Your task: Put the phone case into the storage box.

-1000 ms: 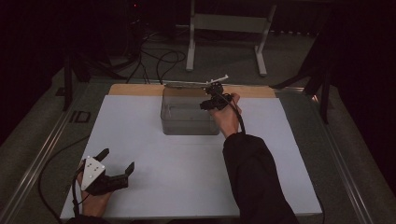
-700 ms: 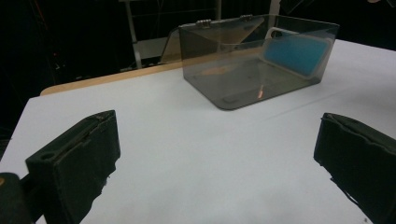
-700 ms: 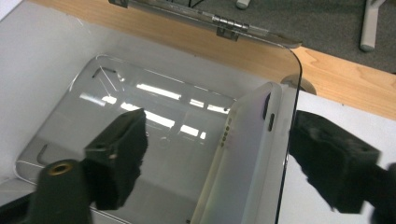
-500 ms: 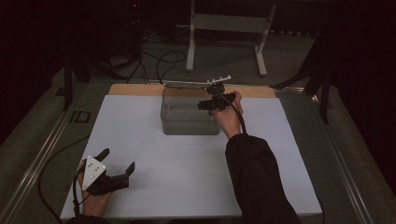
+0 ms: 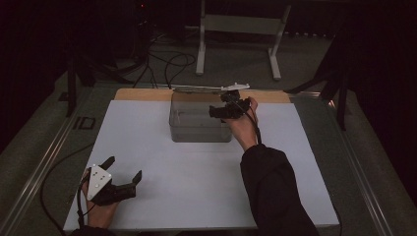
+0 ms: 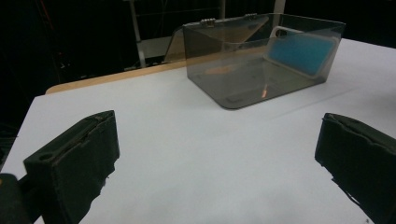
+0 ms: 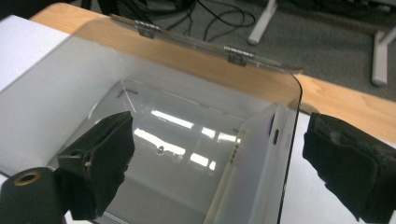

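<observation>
— Since our right gripper (image 5: 223, 110) hangs over the right end of the clear box (image 5: 199, 125) with its jaws spread wide and just opened further, nothing pinched between them, can we call the phone case (image 6: 301, 51) delivered?

— We think so. From the left gripper view it leans inside the box against the far wall, blue face toward us, pale rim showing. In the right gripper view its white edge (image 7: 243, 172) stands just under the jaws, tilted rather than flat.

— How would it handle if we had to take it again?

— Light, we judge, and a bit flexible: a thin shell that bends if squeezed across its broad faces. Its rim looks smooth, so probably slippery. We would pinch it across the thin thickness near the upper edge, where the box wall leaves room.

— And the box itself?

— Rigid, glossy plastic, sitting near the back of the white table (image 5: 162, 196), its hinged lid (image 7: 187, 51) swung open behind. The lid is best nudged by its free edge.

— Our left gripper (image 5: 123, 179)?

— Resting on the near left of the table, jaws wide apart, holding nothing, well apart from the box.
</observation>
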A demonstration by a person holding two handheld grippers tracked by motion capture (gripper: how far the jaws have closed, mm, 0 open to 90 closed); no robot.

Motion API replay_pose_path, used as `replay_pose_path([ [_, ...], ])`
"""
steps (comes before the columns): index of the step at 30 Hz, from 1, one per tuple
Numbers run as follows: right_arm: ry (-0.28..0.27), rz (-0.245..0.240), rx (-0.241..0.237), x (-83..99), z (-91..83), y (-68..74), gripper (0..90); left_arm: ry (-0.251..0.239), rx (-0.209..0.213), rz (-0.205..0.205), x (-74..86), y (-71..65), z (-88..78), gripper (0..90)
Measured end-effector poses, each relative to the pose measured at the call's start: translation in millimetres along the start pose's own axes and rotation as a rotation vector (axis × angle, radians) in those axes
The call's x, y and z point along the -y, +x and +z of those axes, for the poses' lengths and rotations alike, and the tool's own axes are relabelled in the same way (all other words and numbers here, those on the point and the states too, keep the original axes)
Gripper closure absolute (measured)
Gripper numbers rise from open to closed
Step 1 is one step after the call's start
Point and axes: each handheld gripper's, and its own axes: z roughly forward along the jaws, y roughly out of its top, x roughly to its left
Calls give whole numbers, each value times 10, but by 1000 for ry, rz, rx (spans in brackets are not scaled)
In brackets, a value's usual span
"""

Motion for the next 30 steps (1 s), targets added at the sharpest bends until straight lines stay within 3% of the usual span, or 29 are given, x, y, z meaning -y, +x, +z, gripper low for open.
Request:
replay_pose_path([
  [9, -31, 11, -24, 51, -132, -66, 89, 10, -19, -9, 8, 9, 11, 5],
  [17, -114, 33, -15, 159, -325, -203, 89, 15, -33, -17, 8, 26, 10, 5],
  [22, -151, 10, -31, 275, -427, -239, 89, 21, -32, -17, 11, 18, 17, 5],
  [30, -167, -24, -26, 462, -562, -285, 90, 35, -29, -11, 10, 10, 32, 5],
])
